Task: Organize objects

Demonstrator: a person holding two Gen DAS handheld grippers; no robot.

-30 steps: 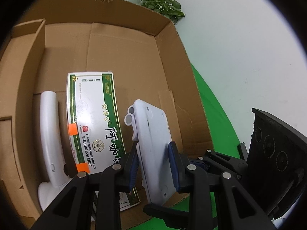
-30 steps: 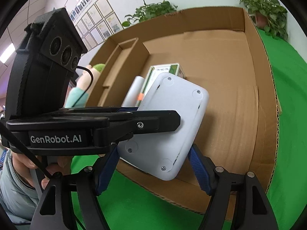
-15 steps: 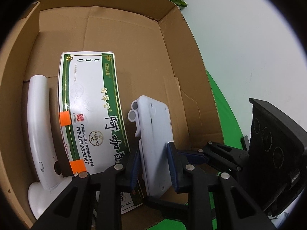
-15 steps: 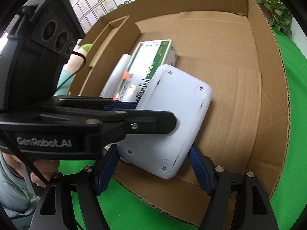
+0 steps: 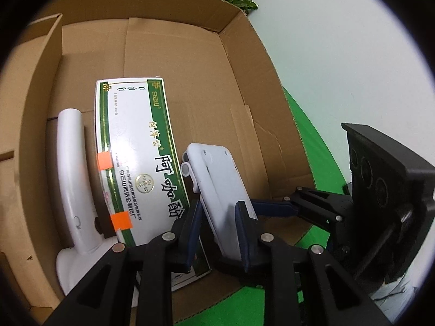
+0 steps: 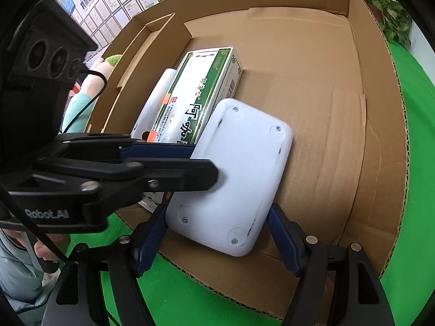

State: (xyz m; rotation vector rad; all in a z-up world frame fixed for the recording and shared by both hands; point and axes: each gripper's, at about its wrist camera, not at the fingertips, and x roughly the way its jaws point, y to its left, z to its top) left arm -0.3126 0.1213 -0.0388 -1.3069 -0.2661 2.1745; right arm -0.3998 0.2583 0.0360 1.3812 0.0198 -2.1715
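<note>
Left gripper (image 5: 217,226) clamped across thin edges of white plastic device (image 5: 217,190) — jaws nearly together, pads pressing both faces. Right gripper (image 6: 214,235) spread wide, pads flanking device's (image 6: 233,179) near end; contact not certain. Device held tilted over near wall of cardboard box (image 6: 380,135), just beside green-and-white medicine carton (image 5: 136,149). White curved handle (image 5: 73,179) beyond carton. To be lowered flat onto bare box floor right of carton — release only once seated.
</note>
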